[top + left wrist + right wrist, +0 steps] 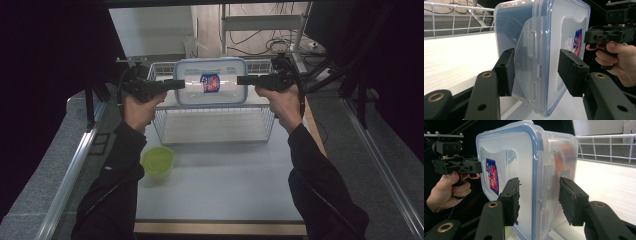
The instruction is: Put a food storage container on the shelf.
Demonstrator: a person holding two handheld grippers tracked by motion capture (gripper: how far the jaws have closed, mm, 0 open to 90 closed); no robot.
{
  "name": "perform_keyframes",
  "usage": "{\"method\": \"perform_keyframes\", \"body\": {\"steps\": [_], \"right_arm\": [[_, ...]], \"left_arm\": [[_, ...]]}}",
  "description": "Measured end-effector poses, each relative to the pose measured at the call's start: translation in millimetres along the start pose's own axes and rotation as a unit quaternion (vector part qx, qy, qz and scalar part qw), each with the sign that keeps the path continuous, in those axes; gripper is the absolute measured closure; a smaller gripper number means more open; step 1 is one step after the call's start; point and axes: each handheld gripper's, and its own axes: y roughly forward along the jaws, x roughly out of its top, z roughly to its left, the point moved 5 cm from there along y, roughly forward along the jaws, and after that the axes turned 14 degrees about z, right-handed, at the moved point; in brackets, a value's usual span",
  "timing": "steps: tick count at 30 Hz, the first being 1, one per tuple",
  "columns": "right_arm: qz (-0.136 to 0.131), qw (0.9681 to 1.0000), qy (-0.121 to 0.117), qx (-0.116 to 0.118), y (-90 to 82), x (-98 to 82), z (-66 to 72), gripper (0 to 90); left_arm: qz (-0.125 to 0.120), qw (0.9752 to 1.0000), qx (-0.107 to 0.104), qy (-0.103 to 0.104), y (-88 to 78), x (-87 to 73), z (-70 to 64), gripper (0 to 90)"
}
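Green bowl sits near, at 7 o'clock of basket. Left gripper & right gripper each clamp one end of clear lidded box, held above basket. Risk: pads grip only side latches, so box can tilt or slip down.

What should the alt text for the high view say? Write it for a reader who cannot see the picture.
Two hands hold a clear plastic container with a blue-rimmed lid between them, the left gripper and right gripper clamping its opposite ends above a white wire basket. A small green lidded tub sits on the table nearer the person.
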Motion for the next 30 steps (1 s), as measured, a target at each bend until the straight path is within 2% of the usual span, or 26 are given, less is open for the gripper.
{"method": "perform_keyframes", "body": {"steps": [7, 13, 15, 16, 18, 24, 26, 28, 30], "right_arm": [[-0.005, 0.9997, 0.020, 0.012, 4.8, 1.9, -12.7, 52.3], [-0.008, 0.9995, 0.026, 0.014, 3.3, 4.2, -17.3, 51.9], [-0.010, 0.9995, 0.026, 0.015, 3.3, 4.3, -18.1, 51.6], [-0.012, 0.9995, 0.027, 0.015, 3.6, 4.1, -18.4, 51.4], [-0.014, 0.9995, 0.025, 0.013, 3.9, 3.7, -18.8, 51.0], [-0.015, 0.9997, 0.019, 0.006, 5.2, 3.5, -18.6, 50.4], [-0.013, 0.9997, 0.019, -0.002, 6.5, 3.7, -17.8, 50.0], [-0.008, 0.9998, 0.016, -0.007, 8.2, 3.3, -16.7, 49.0], [-0.002, 0.9998, 0.014, -0.016, 9.8, 2.9, -16.0, 46.5]], "left_arm": [[-0.004, 0.9999, 0.000, -0.011, 5.9, 4.4, 4.8, 49.2], [0.002, 1.0000, 0.001, -0.009, 8.3, 5.2, 4.0, 49.5], [0.002, 1.0000, 0.006, -0.004, 8.9, 5.4, 3.6, 49.1], [0.002, 0.9999, 0.015, 0.007, 9.7, 5.4, 3.2, 48.4], [0.001, 0.9997, 0.020, 0.014, 9.9, 5.1, 2.8, 47.4], [-0.003, 0.9995, 0.028, 0.018, 9.7, 4.2, 2.8, 46.8], [-0.004, 0.9989, 0.043, 0.020, 9.9, 4.5, 4.1, 45.8], [0.000, 0.9970, 0.072, 0.029, 11.4, 4.0, 5.6, 43.2], [0.009, 0.9962, 0.080, 0.033, 14.3, 2.5, 5.8, 45.6]]}}
